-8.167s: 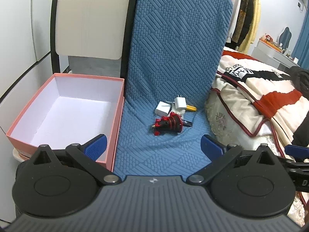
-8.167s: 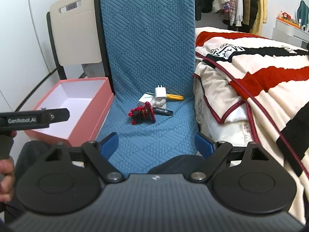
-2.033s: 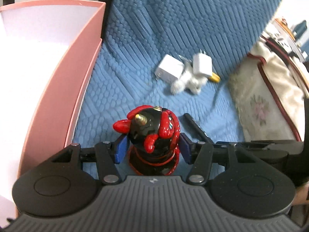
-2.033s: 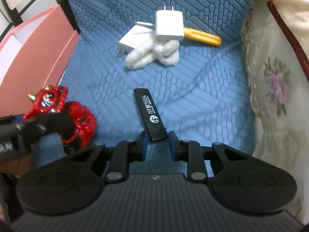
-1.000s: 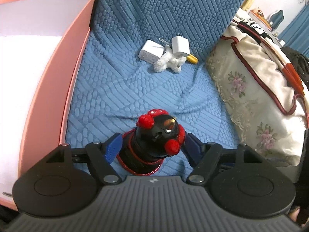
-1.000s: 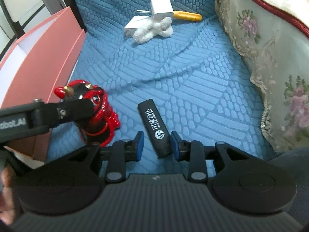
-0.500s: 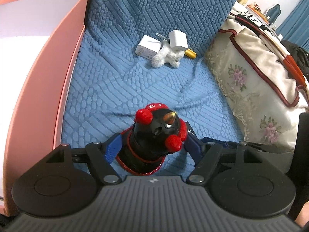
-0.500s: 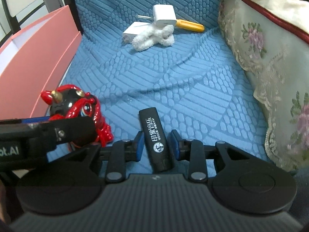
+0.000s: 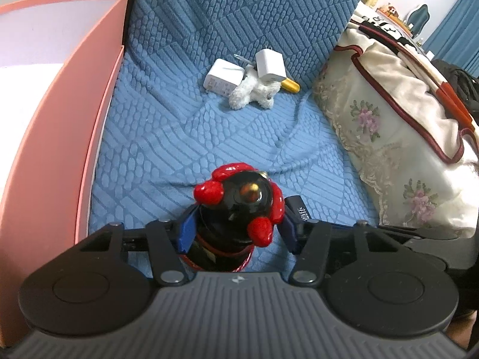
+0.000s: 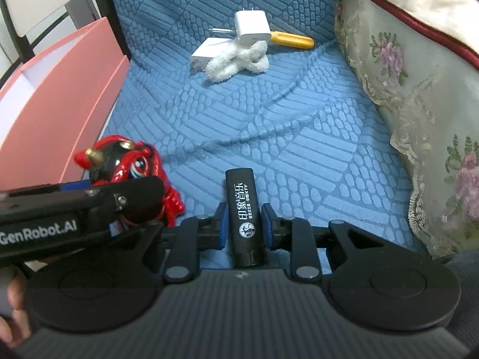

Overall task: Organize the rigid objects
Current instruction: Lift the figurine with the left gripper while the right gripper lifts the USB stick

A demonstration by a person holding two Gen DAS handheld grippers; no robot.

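On the blue quilted seat [image 9: 185, 137], beside the pink box [image 9: 57, 137], the red-and-black figurine [image 9: 236, 209] is clamped by the just-closing left gripper [image 9: 236, 233]; the black lighter [image 10: 244, 209] is pinched by the right gripper's [image 10: 245, 227] just-narrowed jaws.

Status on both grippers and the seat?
Left gripper just closed onto the red-and-black glossy figurine. Right gripper just closed onto the black lighter. Pink box left; path clear.

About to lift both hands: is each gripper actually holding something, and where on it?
Both jaws have just been closing. Left gripper clamps the red-and-black figurine around its lower body. Right gripper clamps the black lighter across its lower half.
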